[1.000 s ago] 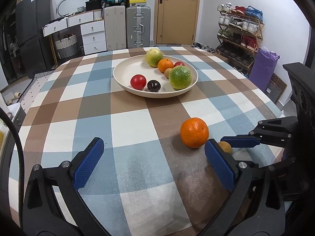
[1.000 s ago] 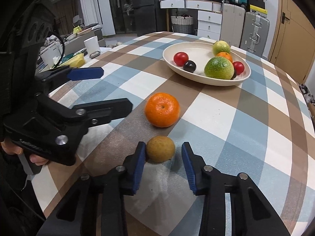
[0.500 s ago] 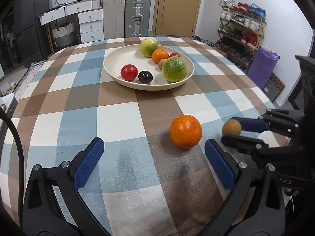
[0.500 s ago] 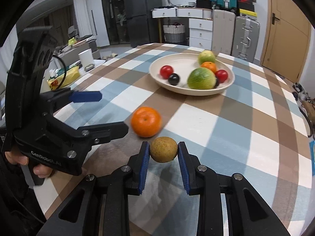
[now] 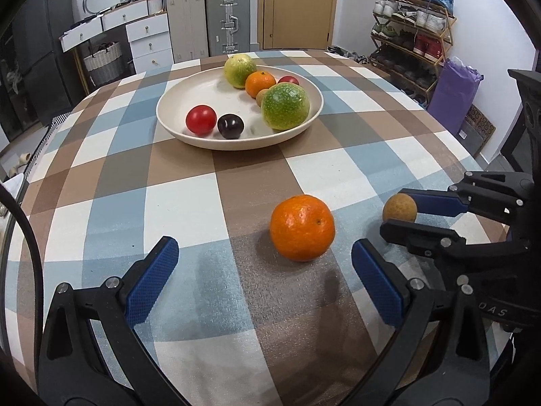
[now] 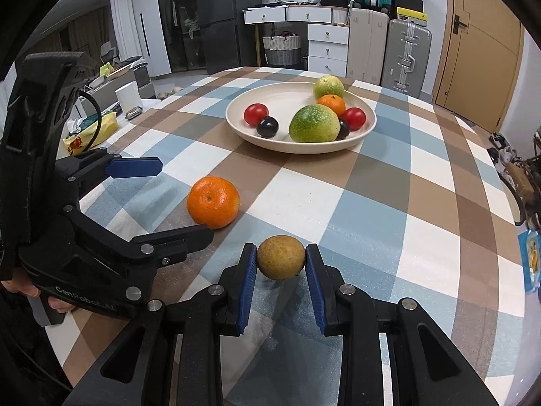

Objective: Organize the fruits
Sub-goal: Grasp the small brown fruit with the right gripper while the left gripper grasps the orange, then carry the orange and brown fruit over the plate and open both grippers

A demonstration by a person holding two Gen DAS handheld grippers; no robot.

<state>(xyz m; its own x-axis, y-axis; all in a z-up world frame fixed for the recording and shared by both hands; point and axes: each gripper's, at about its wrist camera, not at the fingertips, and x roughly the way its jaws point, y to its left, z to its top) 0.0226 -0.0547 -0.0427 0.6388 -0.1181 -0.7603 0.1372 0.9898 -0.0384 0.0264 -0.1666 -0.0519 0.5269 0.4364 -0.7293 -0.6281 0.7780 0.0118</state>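
Black plastic claw (image 6: 280, 284) frames, blue ribbed pads (image 6: 248, 287), silver screws (image 6: 346, 289).

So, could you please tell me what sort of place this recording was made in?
Most likely a lived-in home, near the entrance: a shoe rack stands by a wooden door, suitcases line the wall, and a checked-cloth table holds a fruit plate.

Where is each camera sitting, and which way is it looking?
Left wrist: on the left gripper, facing the orange and bowl; own open blue fingers show.
Right wrist: on the right gripper, facing the small brown fruit it pinches; a hand shows.
Shared: orange, brown fruit, bowl, checked tablecloth, each other's gripper.
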